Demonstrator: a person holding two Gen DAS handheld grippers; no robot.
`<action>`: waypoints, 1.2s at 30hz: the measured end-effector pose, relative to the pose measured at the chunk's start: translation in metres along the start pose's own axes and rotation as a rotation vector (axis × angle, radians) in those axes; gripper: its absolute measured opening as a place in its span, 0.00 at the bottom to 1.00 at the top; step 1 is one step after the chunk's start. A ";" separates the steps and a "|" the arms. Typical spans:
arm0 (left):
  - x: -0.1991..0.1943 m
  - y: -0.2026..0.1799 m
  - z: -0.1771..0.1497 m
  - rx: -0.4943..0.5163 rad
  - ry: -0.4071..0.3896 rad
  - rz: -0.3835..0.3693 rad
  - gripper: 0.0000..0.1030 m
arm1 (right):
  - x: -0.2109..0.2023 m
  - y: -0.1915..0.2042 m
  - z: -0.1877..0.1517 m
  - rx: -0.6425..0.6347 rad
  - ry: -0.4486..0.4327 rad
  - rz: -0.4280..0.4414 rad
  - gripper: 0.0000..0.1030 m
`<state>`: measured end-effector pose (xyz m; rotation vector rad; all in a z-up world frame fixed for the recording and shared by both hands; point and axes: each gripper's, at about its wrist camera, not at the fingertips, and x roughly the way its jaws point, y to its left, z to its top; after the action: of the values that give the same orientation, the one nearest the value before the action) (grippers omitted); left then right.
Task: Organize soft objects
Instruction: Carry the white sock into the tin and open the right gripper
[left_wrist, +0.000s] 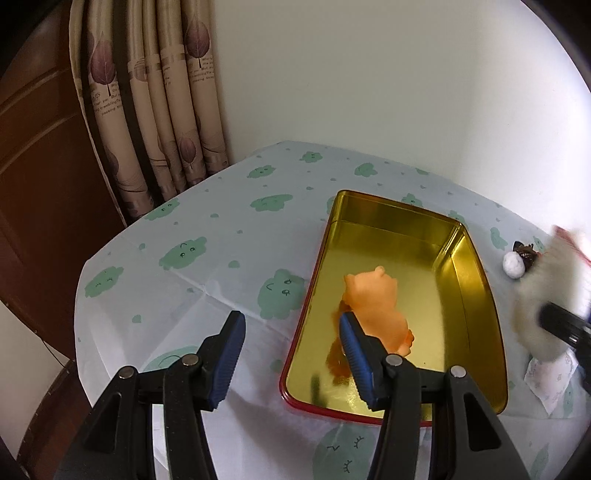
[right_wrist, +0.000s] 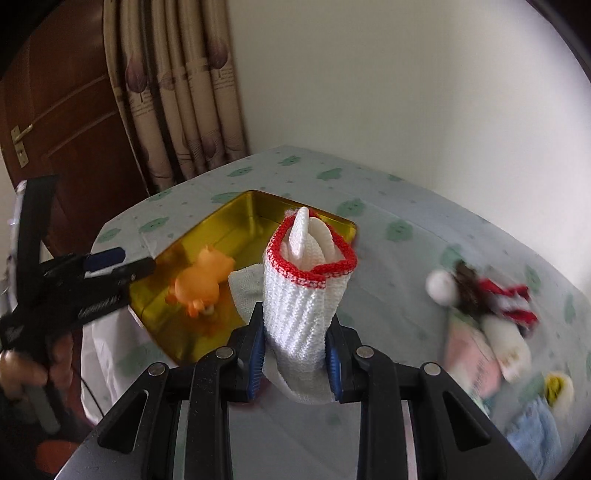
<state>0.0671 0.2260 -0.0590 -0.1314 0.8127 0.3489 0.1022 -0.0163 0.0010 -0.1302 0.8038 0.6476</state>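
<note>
Orange toy (left_wrist: 376, 306); gold tin (left_wrist: 476, 295), red rim; white glove (right_wrist: 303, 306), red cuff; tablecloth (left_wrist: 207, 258) pale, green blobs, perhaps clouds.

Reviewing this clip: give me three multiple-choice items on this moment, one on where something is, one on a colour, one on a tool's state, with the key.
1. Where is the orange toy?
A. inside the gold tin
B. on the tablecloth
C. in the left tool

2. What colour is the trim on the white knit glove?
A. blue
B. red
C. green

3. How is the right tool?
A. open, holding nothing
B. shut on the orange toy
C. shut on the white knit glove

Key: 1 A, the toy lies on the gold tin floor; 2 B, a red band rims the cuff; 3 C, both pads press the glove's sides, while the left tool is open.
</note>
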 end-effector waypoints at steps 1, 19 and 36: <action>0.000 0.001 0.000 -0.005 -0.003 0.002 0.53 | 0.006 0.004 0.005 -0.007 0.003 0.002 0.25; 0.004 0.016 0.003 -0.083 0.010 -0.020 0.53 | 0.098 0.019 0.041 -0.033 0.106 -0.052 0.27; 0.006 0.016 0.003 -0.077 0.013 -0.036 0.53 | 0.079 0.016 0.038 -0.023 0.084 -0.071 0.66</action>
<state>0.0673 0.2434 -0.0615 -0.2200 0.8093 0.3460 0.1566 0.0480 -0.0260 -0.2074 0.8687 0.5875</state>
